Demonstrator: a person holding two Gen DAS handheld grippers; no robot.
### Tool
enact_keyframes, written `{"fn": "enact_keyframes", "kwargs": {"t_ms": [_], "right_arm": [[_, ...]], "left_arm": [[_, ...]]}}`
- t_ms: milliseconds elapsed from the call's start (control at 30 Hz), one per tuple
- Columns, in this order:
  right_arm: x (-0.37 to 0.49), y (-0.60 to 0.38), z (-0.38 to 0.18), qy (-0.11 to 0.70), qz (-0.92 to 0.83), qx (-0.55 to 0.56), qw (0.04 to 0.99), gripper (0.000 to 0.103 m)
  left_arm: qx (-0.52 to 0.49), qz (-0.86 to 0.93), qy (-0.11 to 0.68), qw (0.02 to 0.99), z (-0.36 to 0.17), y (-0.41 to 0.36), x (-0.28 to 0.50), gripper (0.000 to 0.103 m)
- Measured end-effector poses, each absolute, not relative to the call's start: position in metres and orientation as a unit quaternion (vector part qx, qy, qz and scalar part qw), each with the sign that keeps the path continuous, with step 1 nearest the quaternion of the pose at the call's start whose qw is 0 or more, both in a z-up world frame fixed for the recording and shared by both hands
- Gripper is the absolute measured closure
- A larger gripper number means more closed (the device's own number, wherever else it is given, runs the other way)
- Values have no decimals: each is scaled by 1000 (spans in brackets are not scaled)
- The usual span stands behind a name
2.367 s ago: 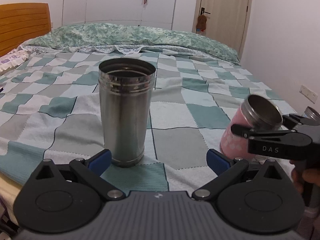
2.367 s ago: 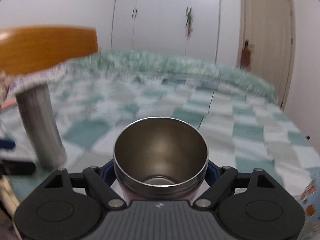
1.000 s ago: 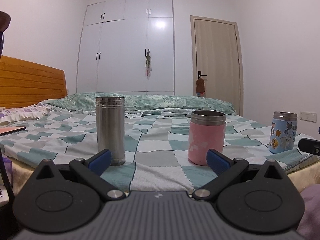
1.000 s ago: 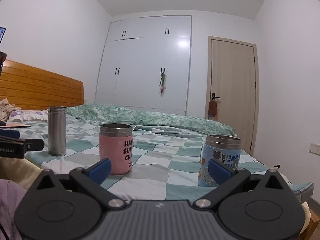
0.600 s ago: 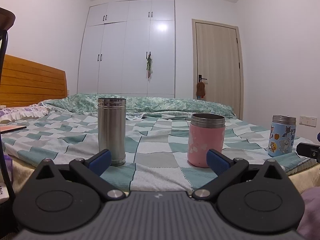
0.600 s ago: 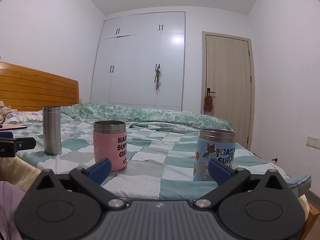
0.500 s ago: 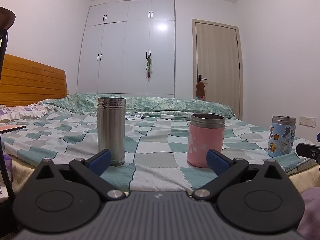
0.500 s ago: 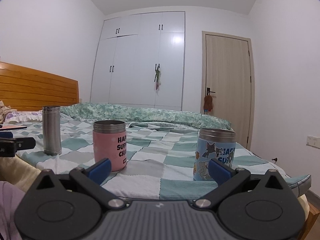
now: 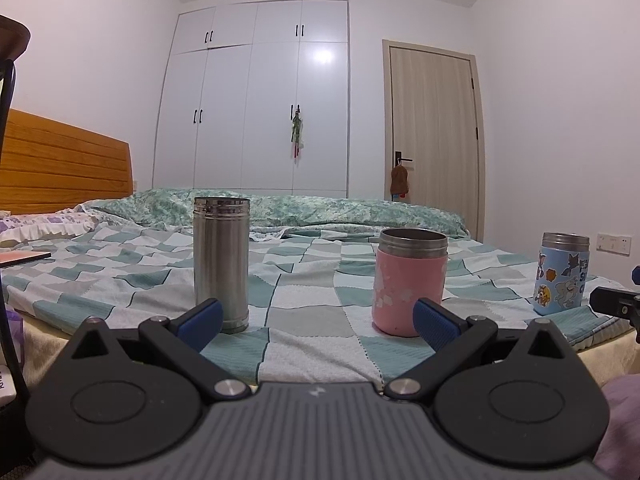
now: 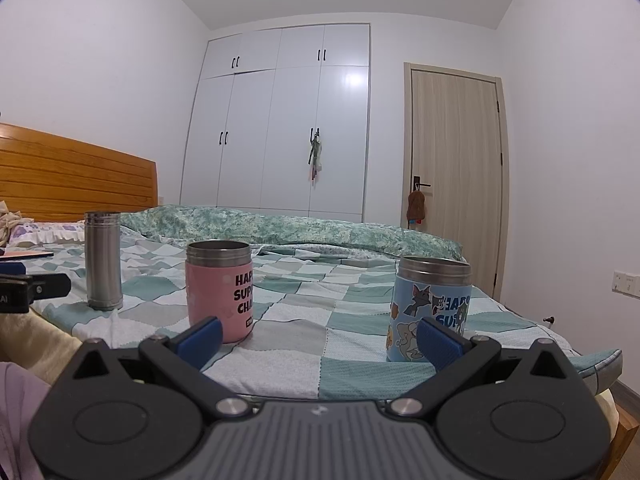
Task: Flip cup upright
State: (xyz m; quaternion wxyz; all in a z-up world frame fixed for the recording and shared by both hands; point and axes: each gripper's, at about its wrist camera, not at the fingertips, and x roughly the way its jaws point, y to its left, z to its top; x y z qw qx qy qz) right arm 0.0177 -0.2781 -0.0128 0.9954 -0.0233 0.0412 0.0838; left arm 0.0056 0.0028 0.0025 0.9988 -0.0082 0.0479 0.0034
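Three cups stand upright, mouths up, near the front edge of the bed. A tall steel cup (image 9: 221,261) is on the left, a pink cup (image 9: 409,288) in the middle, a blue cartoon cup (image 9: 562,279) on the right. They also show in the right wrist view: steel cup (image 10: 103,261), pink cup (image 10: 220,292), blue cup (image 10: 430,312). My left gripper (image 9: 316,322) is open and empty, held back from the bed edge, low. My right gripper (image 10: 318,336) is open and empty, likewise drawn back.
The bed has a checked green and white cover (image 9: 312,312) and a wooden headboard (image 9: 60,172). White wardrobe doors (image 9: 256,100) and a wooden door (image 9: 434,136) are behind. A red book (image 9: 24,258) lies at the bed's far left.
The right gripper let go of the pink cup, which now stands upright on the bed. Both grippers pulled back and dropped low. Over the last half second almost nothing moved.
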Motion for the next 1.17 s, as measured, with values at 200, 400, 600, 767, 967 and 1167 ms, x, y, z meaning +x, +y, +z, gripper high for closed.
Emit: {"fn": "enact_keyframes", "kwargs": {"t_ms": [200,400,600,767,967,1167], "right_arm": [[17,-278,-13,40,84,-23,995,0],[17,-277,-13,40,84,-24,995,0],[17,-277,-13,40,84,-24,995,0],[17,-277,-13,40,84,-24,995,0],[18,-277,-13,40,84,-24,995,0],[17,-277,-13,39,84,-24,995,0]], "left_arm": [[-9,3,47,999,3,3,5,0],[-9,2,46,999,2,2,4,0],[-9,2,46,999,2,2,4,0],[-9,2,46,999,2,2,4,0],[-9,0,45,999,3,2,3,0],[-11,-2,43,999,3,3,4,0]]}}
